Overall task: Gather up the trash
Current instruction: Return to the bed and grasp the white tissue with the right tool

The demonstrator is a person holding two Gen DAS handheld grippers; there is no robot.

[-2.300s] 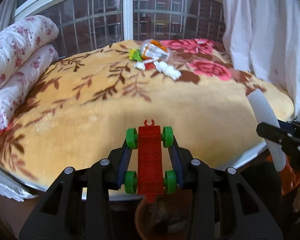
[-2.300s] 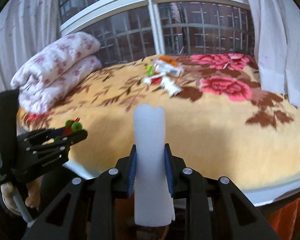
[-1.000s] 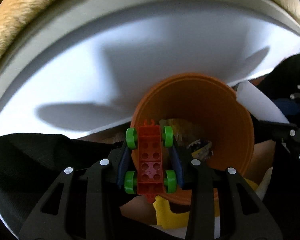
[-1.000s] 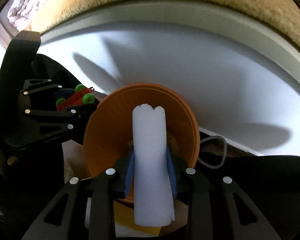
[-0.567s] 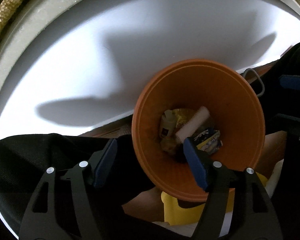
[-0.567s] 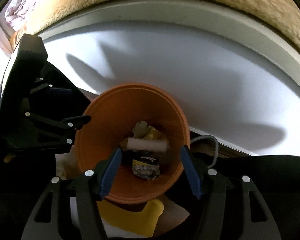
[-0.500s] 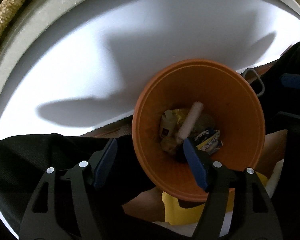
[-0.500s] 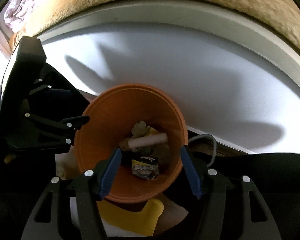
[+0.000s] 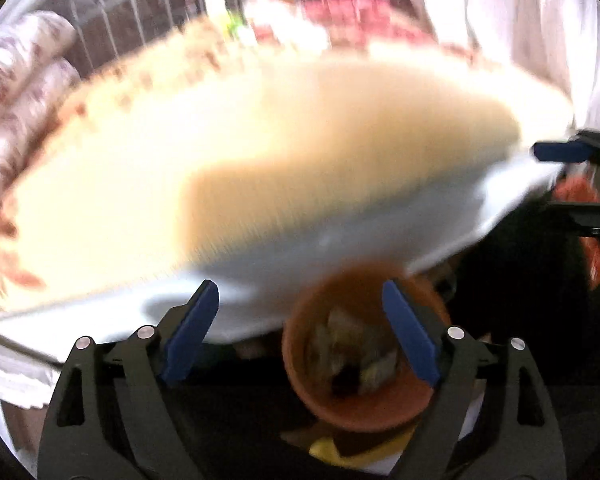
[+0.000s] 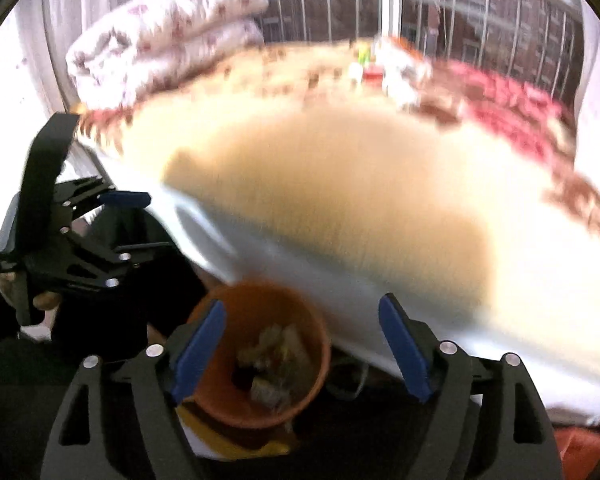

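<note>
Bed (image 9: 148, 168) fills the view ahead of your jaws. Orange bin (image 9: 364, 396) sits just below both tools to catch drops. Left gripper (image 9: 300, 332) and right gripper (image 10: 300, 344) have just been opening, now spread, nothing between. Only the right view shows the remaining trash (image 10: 384, 68) far ahead.

Bedroom in home. Bed (image 10: 340, 184) fills both views, covered by plush yellow blanket with red and brown floral print (blurred by motion). Folded floral quilt (image 10: 168, 36) stacked at bed's far end. Large barred window (image 10: 440, 12) behind, brick apartment block outside. White curtain (image 9: 500, 20) hanging at side. Orange bin (image 10: 260, 360) on floor beside bed.
</note>
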